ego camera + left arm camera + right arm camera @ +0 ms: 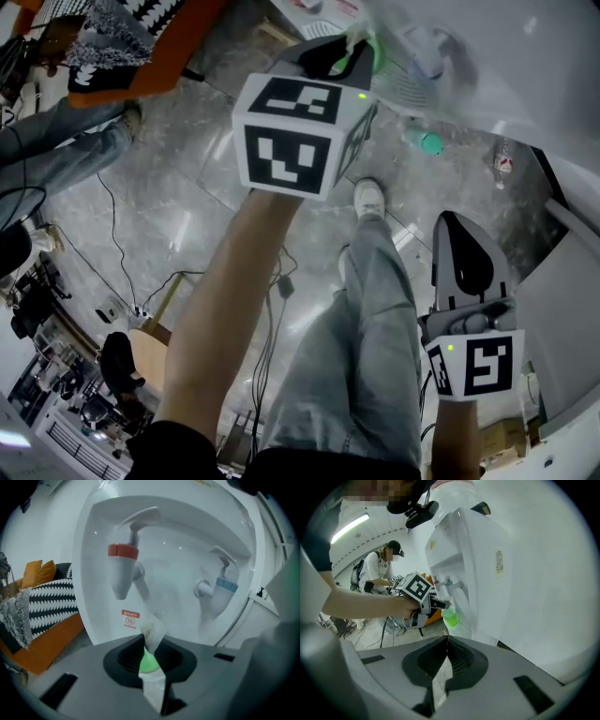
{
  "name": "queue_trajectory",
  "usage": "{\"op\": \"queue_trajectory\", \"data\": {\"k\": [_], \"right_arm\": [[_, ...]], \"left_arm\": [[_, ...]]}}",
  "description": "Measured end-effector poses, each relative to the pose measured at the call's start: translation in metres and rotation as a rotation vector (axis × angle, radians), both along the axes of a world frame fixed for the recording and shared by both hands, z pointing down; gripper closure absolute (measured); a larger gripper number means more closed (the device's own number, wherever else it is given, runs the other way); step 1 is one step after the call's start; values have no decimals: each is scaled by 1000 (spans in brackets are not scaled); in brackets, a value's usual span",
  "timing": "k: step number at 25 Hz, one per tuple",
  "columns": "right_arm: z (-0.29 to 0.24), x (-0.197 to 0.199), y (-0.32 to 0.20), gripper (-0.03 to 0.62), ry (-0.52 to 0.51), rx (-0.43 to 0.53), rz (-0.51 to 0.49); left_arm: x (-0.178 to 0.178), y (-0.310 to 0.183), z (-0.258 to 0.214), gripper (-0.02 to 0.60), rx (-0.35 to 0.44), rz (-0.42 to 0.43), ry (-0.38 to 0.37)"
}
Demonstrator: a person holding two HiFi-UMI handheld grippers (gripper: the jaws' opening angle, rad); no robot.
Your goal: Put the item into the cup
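My left gripper (149, 641) is shut on a green plastic cup (149, 662), pinching its wall; a pale crumpled part shows just above the green. It holds the cup up in the recess of a white water dispenser (178, 550), below and between the red tap (123, 569) and the blue tap (224, 592). In the right gripper view the left gripper (443, 604) holds the cup (451, 617) against the dispenser (487, 573). From the head view the cup (370, 56) shows past the marker cube (300, 131). My right gripper (447, 638) is shut on nothing, low beside my leg (464, 258).
An orange sofa with black-and-white cushions (47, 606) stands left of the dispenser. Cables (117, 244) and a bottle with a green cap (424, 141) lie on the grey floor. Another person (377, 573) stands behind. My foot (370, 199) is near the dispenser's base.
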State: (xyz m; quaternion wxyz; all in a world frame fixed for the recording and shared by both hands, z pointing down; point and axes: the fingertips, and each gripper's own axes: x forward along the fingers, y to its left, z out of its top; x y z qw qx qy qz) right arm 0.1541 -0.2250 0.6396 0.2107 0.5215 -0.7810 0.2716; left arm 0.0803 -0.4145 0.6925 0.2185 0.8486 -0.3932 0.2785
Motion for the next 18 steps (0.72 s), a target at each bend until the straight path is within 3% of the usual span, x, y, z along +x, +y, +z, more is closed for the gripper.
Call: {"op": "queue_trajectory", "data": {"k": [18], "right_arm": [[1,-6,4,585,-7,-7,-11]], "left_arm": [[-12,3,-7,529,13,-41,58]]}}
